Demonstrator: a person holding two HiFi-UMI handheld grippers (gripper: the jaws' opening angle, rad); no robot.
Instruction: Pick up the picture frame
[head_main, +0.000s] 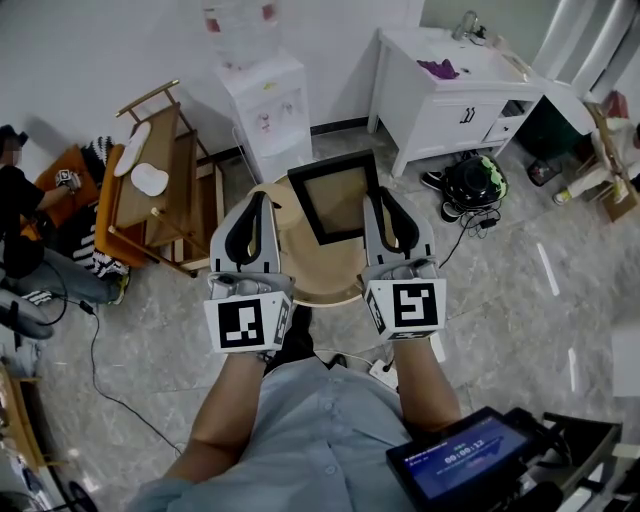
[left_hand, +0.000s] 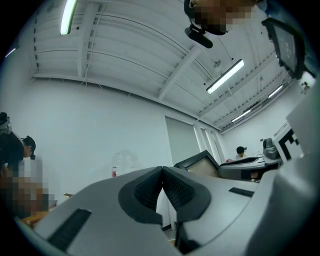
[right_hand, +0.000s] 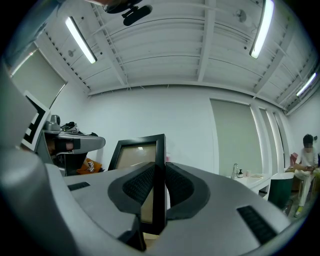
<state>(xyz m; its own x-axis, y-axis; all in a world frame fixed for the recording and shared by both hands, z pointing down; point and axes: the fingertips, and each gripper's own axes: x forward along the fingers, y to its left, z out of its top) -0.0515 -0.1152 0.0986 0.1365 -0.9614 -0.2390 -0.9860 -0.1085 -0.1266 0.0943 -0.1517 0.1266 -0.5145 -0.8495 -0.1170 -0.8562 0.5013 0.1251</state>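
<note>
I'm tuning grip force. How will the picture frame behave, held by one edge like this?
The picture frame looks rigid: its black edge runs straight between the right gripper's shut jaws. Pinched on one side only, it may swing or twist. Light glints on its pane, so possibly fragile glass.

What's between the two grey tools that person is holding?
The black picture frame, in the head view. The right tool is clamped on its right edge; the left tool is shut, empty, beside it.
</note>
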